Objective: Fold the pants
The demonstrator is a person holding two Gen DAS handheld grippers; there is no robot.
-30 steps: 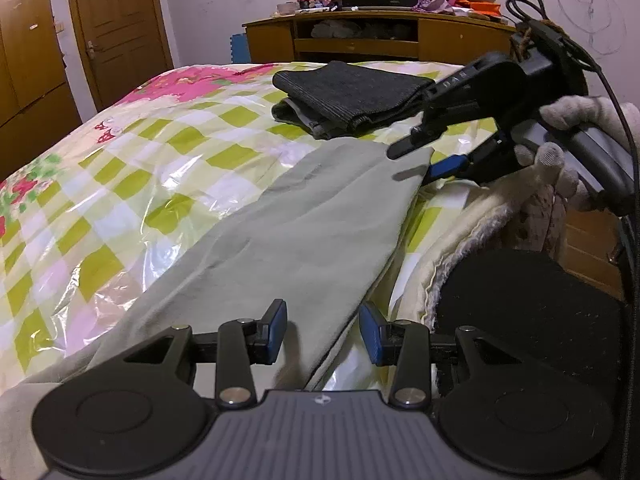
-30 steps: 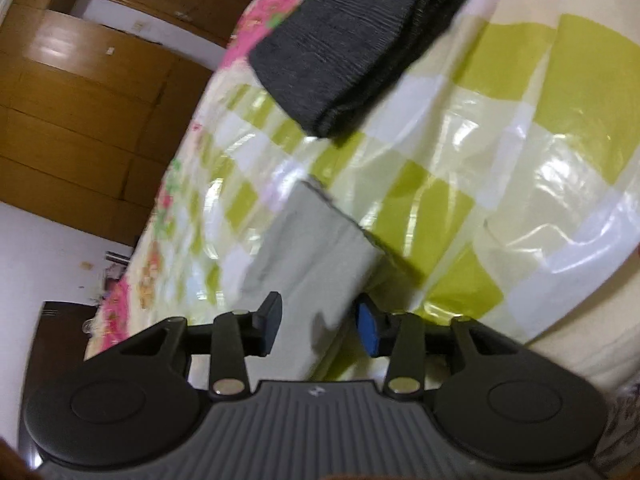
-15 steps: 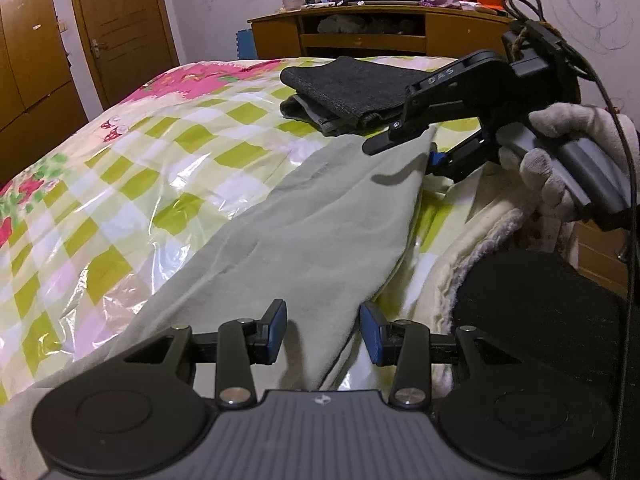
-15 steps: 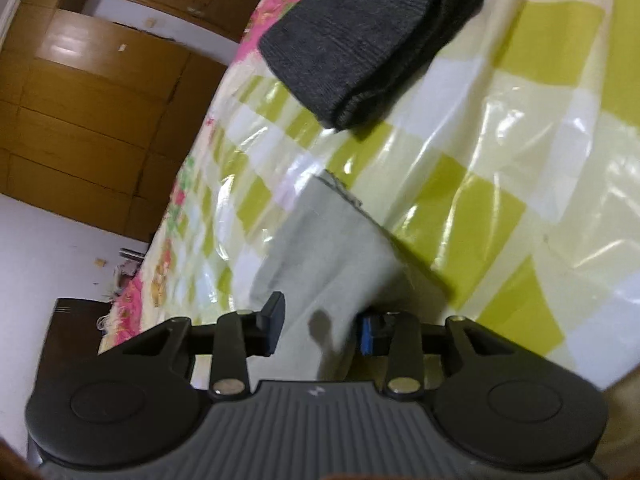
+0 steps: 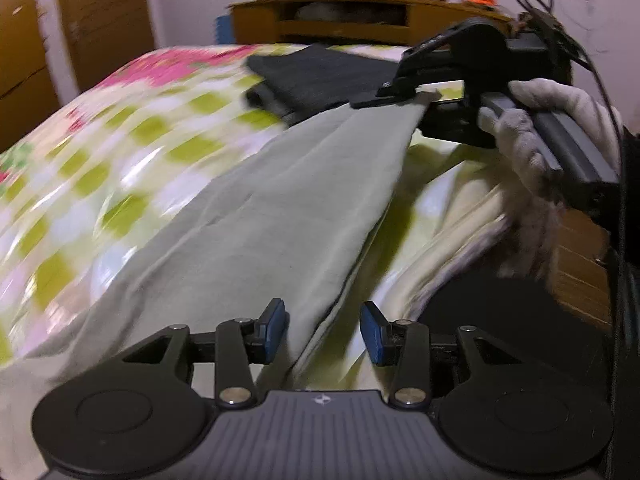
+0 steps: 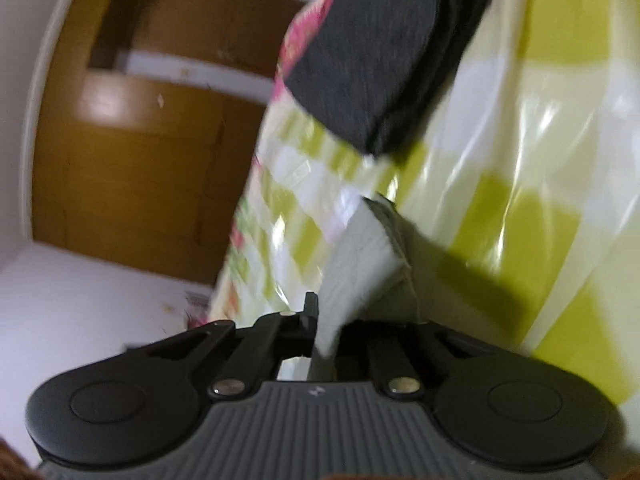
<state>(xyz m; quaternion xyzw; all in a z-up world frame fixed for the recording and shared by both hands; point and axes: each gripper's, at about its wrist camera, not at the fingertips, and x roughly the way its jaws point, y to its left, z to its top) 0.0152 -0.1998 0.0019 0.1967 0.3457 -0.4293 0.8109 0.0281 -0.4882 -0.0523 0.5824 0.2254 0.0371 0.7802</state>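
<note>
Grey-green pants [image 5: 288, 200] lie stretched along the right side of a bed with a checked plastic-covered sheet [image 5: 120, 152]. My left gripper [image 5: 322, 330] is open, its blue pads on either side of the pants' near edge, not closed on it. My right gripper [image 6: 326, 332] is shut on the far end of the pants [image 6: 360, 264] and holds it lifted off the bed. It also shows in the left wrist view [image 5: 424, 98], held by a white-gloved hand, with the cloth pinched in its jaws.
A folded dark grey garment [image 5: 320, 76] lies on the bed just beyond the pants, also in the right wrist view [image 6: 392, 52]. A wooden cabinet [image 5: 360, 20] stands behind the bed. Wooden doors [image 5: 96, 28] are at the left. A cream blanket edge [image 5: 460, 232] hangs at the right.
My right gripper has closed on the far end of the pants and raised it. The left gripper stays open at the near edge; the view is blurred by motion.
</note>
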